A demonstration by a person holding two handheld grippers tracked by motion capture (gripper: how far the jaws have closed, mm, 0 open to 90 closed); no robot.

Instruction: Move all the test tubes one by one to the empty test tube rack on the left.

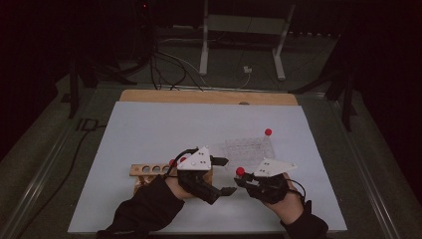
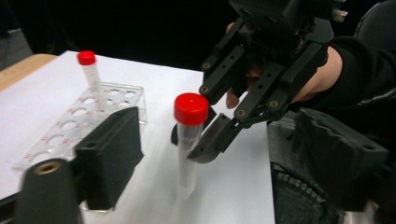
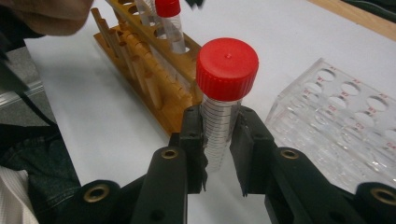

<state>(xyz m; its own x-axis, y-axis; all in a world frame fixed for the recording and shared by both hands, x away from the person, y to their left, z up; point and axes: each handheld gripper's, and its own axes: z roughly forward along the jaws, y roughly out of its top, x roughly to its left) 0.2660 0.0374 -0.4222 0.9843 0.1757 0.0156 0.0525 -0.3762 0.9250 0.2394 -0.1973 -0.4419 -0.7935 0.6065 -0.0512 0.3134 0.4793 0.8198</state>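
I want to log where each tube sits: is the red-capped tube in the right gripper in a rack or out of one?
Out. The right gripper clamps the red-capped tube upright in the air, between the wooden rack and the clear plastic rack.

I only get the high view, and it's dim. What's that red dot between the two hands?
Observer: It's the red cap of a clear tube, gripped on both sides by the right tongs.
Visitor: Is anything written on the tube?
Observer: Fine scale lines run down its side.
Visitor: And the wooden thing by the left hand?
Observer: That's a wooden rack with round holes. A second capped tube stands in one of them.
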